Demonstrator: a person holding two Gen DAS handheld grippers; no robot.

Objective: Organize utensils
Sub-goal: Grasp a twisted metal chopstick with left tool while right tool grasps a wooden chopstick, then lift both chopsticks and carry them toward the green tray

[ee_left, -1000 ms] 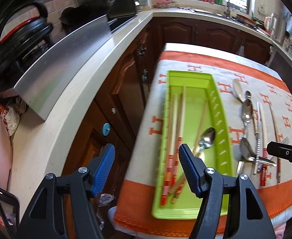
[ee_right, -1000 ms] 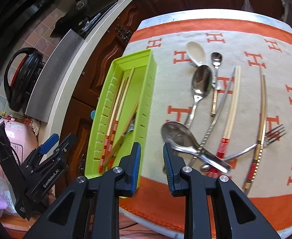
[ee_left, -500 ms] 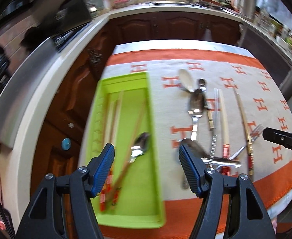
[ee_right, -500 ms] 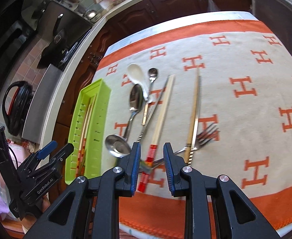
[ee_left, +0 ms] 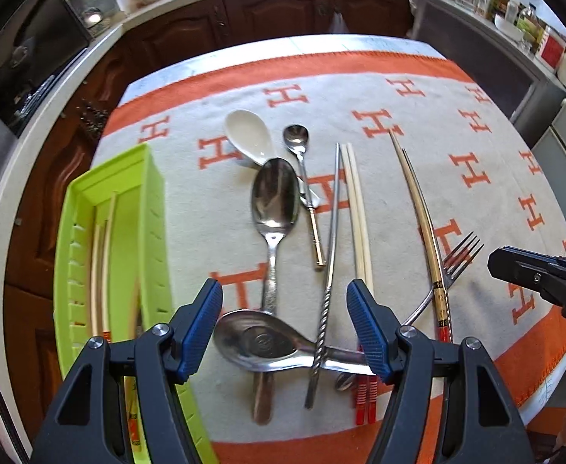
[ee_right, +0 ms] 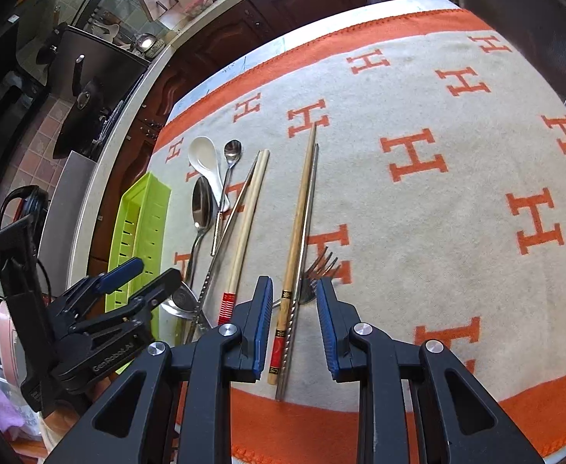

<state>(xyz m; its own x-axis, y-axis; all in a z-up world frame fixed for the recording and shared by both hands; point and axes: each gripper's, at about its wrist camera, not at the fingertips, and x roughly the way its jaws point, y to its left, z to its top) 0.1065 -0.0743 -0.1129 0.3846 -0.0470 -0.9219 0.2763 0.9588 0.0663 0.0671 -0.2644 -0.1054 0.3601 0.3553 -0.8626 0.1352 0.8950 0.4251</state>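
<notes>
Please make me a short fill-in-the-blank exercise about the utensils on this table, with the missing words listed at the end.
1. The tray at the cloth's left edge is coloured ____.
2. The only utensil on the cloth that is not metal or wood is a ____ soup spoon.
3. Beside the brown chopsticks lies one metal ____, tines pointing away from the camera.
4. The right gripper hangs over the brown chopsticks with nothing between its ____.

Missing words: green; white; fork; fingers
</notes>
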